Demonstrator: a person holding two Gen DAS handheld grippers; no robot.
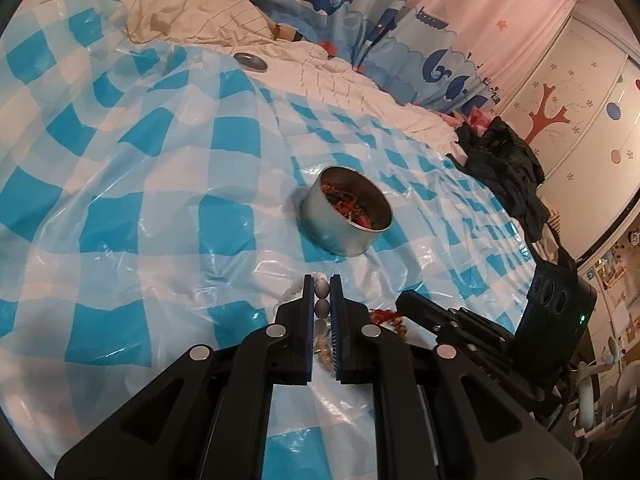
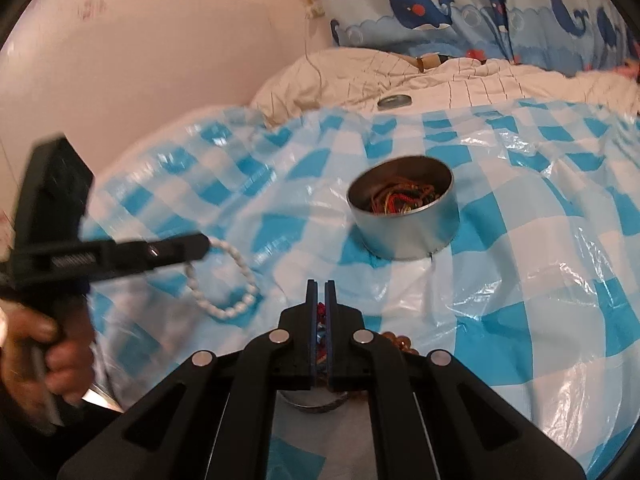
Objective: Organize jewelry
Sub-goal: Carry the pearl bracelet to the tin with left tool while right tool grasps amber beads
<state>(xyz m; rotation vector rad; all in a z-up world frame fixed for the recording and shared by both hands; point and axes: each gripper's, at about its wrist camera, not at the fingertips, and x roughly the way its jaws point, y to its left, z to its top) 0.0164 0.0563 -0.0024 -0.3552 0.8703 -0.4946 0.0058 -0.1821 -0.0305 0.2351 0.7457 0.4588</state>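
A round metal tin [image 1: 346,210] holding tangled red and coloured cords stands on the blue-and-white checked plastic sheet [image 1: 140,200]; it also shows in the right wrist view [image 2: 404,216]. My left gripper [image 1: 322,298] is shut on a white pearl bead bracelet [image 1: 321,296], which hangs from it in the right wrist view [image 2: 228,280]. My right gripper [image 2: 321,292] is shut on a red and blue corded bracelet [image 2: 321,312]. Amber-brown beads [image 1: 394,322] lie beside the right gripper's fingers [image 1: 424,308], and show again by its jaw [image 2: 398,342].
A metal tin lid [image 1: 251,61] lies on the cream quilt beyond the sheet, also in the right wrist view [image 2: 394,101]. Dark clothes [image 1: 504,164] pile at the bed's right edge. Another metal rim [image 2: 316,402] shows under the right gripper. A whale-print curtain hangs behind.
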